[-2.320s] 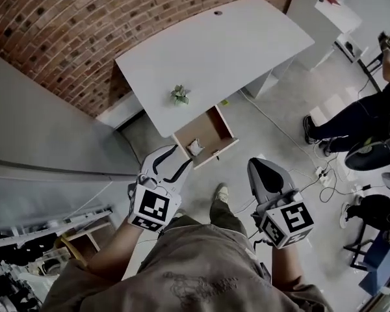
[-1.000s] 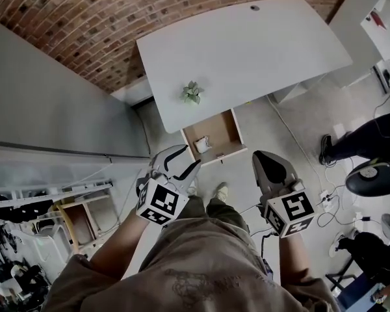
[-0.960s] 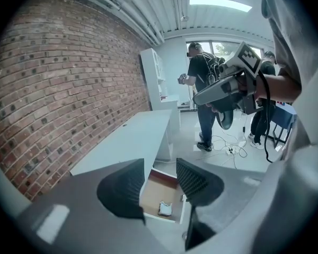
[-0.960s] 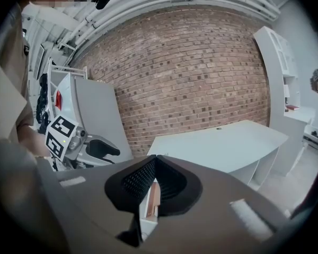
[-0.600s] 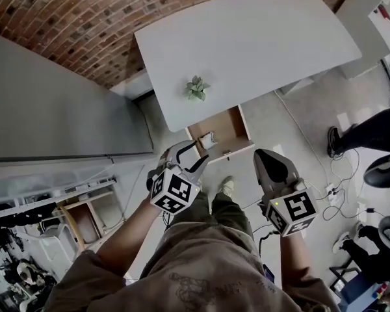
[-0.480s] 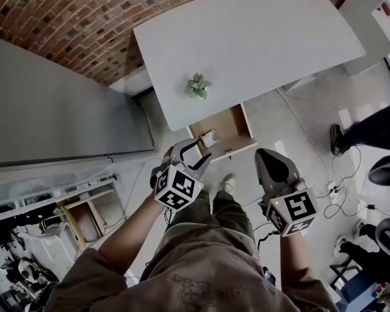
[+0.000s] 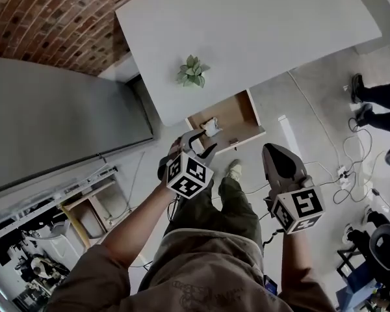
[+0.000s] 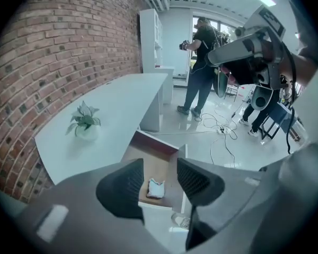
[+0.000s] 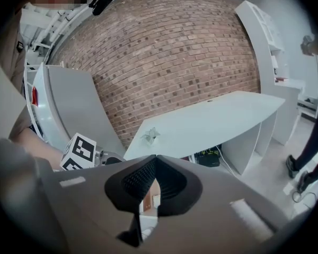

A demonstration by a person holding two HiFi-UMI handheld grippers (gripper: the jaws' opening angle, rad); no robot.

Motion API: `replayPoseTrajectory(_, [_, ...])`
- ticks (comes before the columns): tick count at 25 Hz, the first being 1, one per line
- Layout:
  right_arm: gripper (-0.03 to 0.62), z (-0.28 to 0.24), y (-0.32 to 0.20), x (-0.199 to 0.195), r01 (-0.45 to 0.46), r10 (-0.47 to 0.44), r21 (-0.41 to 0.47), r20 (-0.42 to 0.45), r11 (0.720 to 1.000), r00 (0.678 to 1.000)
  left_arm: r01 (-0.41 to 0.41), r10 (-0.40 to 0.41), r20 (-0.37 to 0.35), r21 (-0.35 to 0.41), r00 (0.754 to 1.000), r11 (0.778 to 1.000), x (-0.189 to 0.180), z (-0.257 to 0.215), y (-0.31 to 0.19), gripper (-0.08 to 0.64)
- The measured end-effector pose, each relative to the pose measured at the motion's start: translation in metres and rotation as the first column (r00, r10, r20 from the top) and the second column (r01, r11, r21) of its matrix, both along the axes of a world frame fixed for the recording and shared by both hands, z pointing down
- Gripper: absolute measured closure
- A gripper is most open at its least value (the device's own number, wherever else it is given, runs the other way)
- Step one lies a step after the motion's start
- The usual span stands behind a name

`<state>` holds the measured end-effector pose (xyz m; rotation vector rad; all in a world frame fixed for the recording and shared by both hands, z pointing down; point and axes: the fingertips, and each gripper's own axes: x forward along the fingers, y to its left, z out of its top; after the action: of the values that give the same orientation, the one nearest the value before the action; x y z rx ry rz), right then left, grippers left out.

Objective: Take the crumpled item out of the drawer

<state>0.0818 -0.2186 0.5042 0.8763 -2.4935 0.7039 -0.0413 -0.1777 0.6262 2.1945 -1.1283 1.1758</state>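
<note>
**Open left gripper lined up on the wad in the drawer; right gripper shut and well off to the side**

At the far left of the head view a plain grey panel runs down the frame and plays no part here. Just right of it, at centre, the left gripper [image 7: 201, 143] is held with its jaws spread and nothing between them. It points up the frame at the pulled-out drawer [image 7: 233, 112].

The crumpled item [image 7: 212, 126], a small pale wad, lies on the drawer's brown floor, toward its left end and close to the front panel. It sits just beyond the left gripper's tips and is not touched.

The left gripper view confirms the line. The crumpled item [image 8: 155, 188] shows in the gap between the two spread jaws of the left gripper [image 8: 159, 174], low in the frame, with the drawer [image 8: 155, 144] framed behind it. The wad looks compact, with no clear long axis, so the jaw angle probably matters little. What the reach seems to call for is going forward and down past the drawer's front edge.

A small potted plant [image 7: 192, 71] stands on the white surface [image 7: 260, 25] above the drawer.

Further right, the right gripper [image 7: 272, 151] hangs over the floor, clear of the drawer. Its own view shows the right gripper [image 9: 155, 162] with jaws pressed together on nothing. The left is plainly the nearer one.
</note>
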Motion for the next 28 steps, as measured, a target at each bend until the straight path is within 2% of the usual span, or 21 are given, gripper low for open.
replayPoseTrajectory(4, [0.564, 0.033, -0.004, -0.001, -0.012, 0.011, -0.035, -0.013, 0.999, 1.0, -0.017, 0.019, 0.033, -0.055, 0.999, 0.998, -0.007, 0.052, -0.001, 0.373])
replayPoseTrajectory(12, [0.564, 0.094, 0.007, -0.027, 0.026, -0.027, -0.088, -0.011, 0.996, 1.0, -0.043, 0.054, 0.082, -0.138, 0.995, 0.99, -0.019, 0.139, 0.0, 0.373])
replayPoseTrajectory(14, [0.563, 0.109, 0.01, -0.032, 0.031, -0.032, -0.104, -0.013, 0.994, 0.999, -0.074, 0.094, 0.119, -0.156, 0.988, 0.985, -0.022, 0.158, -0.004, 0.373])
replayPoseTrajectory(17, [0.565, 0.132, 0.013, -0.036, 0.041, -0.045, -0.13, -0.032, 0.991, 0.998, -0.139, 0.173, 0.185, -0.185, 0.967, 0.973, -0.026, 0.181, -0.013, 0.373])
replayPoseTrajectory(22, [0.563, 0.159, 0.011, -0.044, 0.051, -0.058, -0.147, -0.044, 0.988, 0.997, -0.146, 0.193, 0.17, -0.257, 0.966, 0.955, -0.026, 0.208, -0.02, 0.371])
replayPoseTrajectory(28, [0.565, 0.18, 0.001, -0.041, 0.024, -0.033, -0.157, -0.053, 0.987, 0.998, -0.225, 0.309, 0.225, -0.332, 0.924, 0.916, -0.024, 0.233, -0.019, 0.364])
